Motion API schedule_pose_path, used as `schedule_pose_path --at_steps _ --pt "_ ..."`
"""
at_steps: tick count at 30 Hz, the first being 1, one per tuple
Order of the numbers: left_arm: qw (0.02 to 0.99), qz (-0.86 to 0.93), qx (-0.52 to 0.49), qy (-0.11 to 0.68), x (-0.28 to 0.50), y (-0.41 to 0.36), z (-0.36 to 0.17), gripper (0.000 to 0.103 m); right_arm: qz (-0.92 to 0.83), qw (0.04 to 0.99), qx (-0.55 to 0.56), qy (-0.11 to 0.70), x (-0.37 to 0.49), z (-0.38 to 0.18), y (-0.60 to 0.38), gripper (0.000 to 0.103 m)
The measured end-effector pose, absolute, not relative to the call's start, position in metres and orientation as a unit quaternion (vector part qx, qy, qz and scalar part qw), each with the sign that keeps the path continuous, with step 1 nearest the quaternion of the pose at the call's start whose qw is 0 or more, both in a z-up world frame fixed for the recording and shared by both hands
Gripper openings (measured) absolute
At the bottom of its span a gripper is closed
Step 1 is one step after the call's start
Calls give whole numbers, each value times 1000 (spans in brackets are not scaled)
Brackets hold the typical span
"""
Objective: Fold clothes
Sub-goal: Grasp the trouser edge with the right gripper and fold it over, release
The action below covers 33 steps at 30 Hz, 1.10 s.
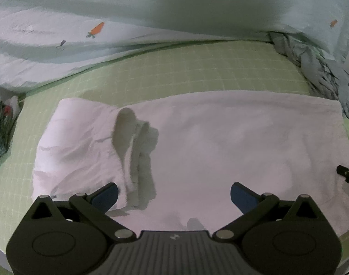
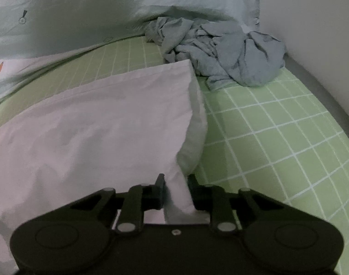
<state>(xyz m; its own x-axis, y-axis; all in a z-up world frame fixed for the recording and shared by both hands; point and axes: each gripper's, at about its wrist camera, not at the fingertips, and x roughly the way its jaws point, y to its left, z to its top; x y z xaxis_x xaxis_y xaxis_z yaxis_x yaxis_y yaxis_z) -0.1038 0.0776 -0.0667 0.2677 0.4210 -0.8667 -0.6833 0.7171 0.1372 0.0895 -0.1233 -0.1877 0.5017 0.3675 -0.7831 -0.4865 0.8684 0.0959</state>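
Note:
A pale pink garment lies spread on the green checked sheet, with a folded-over flap and creases at its left part. My left gripper hovers over the garment's near middle, open, nothing between its blue-padded fingers. In the right wrist view the same pink garment fills the left half, and its right edge is lifted. My right gripper is shut on that near right edge of the cloth. A dark bit of the right gripper shows at the left wrist view's right border.
A crumpled grey-blue garment is heaped at the far right by the wall. A pale quilt with carrot prints lies along the back. The green checked sheet is bare to the right. A patterned bundle sits at the far left.

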Motion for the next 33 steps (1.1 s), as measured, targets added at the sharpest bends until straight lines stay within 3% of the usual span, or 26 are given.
schedule_pose_path --at_steps 21,31,33 --pt "789 360 -168 470 -231 185 -58 103 228 903 -37 363 -9 -113 -14 17" --pt "797 355 -145 467 -278 253 -60 103 268 892 -91 351 -84 -131 120 19" --pt "797 356 -142 466 -286 266 -62 103 271 880 -115 372 -98 -153 146 26"
